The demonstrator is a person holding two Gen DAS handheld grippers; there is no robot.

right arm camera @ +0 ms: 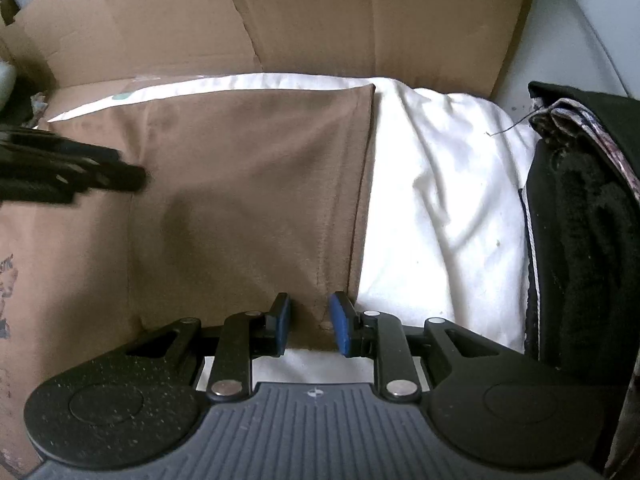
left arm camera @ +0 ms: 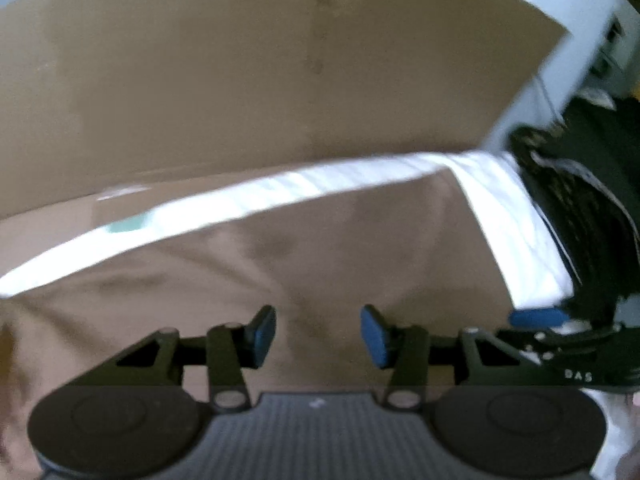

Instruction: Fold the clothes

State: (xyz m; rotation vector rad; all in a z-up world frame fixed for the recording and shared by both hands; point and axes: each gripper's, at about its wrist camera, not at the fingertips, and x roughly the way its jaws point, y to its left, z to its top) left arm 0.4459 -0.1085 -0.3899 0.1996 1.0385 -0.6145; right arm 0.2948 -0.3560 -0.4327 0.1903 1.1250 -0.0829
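Note:
A brown cloth [right arm camera: 248, 184] lies folded flat on a white sheet [right arm camera: 440, 200]; it also fills the lower half of the left wrist view [left arm camera: 320, 248]. My right gripper [right arm camera: 309, 322] is at the cloth's near right corner, jaws partly open with the cloth's edge between the blue pads, not clamped. My left gripper [left arm camera: 318, 336] is open and hovers over the cloth, holding nothing. It shows as a dark shape at the left of the right wrist view [right arm camera: 72, 176]. The right gripper's blue pad [left arm camera: 538, 317] shows at the right of the left wrist view.
A cardboard wall [right arm camera: 320, 20] stands behind the cloth, and cardboard [right arm camera: 60, 260] lies to the left. A pile of black clothing [right arm camera: 580, 220] sits on the right of the white sheet, also seen in the left wrist view [left arm camera: 580, 208].

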